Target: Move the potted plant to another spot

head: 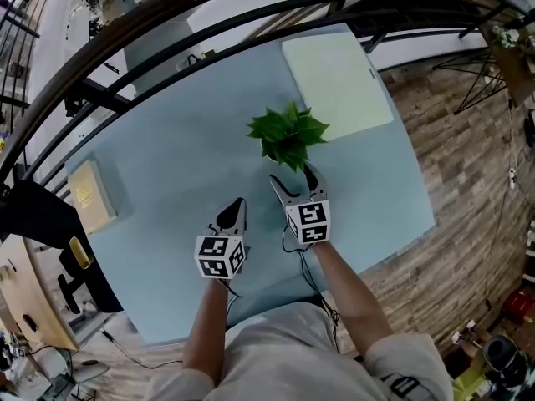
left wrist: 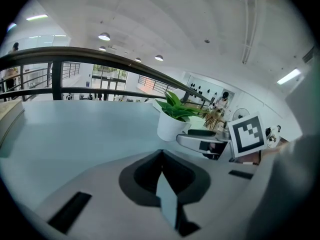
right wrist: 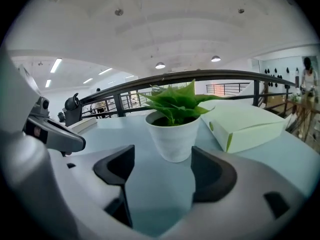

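My right gripper (right wrist: 162, 170) has its jaws wide apart and grips nothing. The potted plant (right wrist: 172, 134) stands upright in its white pot right ahead, at the mouth of the jaws. The pads look just clear of the pot, though the angle makes that hard to confirm. A pale green box (right wrist: 240, 124) lies past the pot, ahead and to the right. My left gripper (left wrist: 161, 171) sits just left of the right one and a little further back, jaws closed together, empty, over the blue table (head: 167, 140). A tan book (head: 90, 195) lies well off to its left. A dark railing (head: 209, 23) runs beyond the table's far edge.
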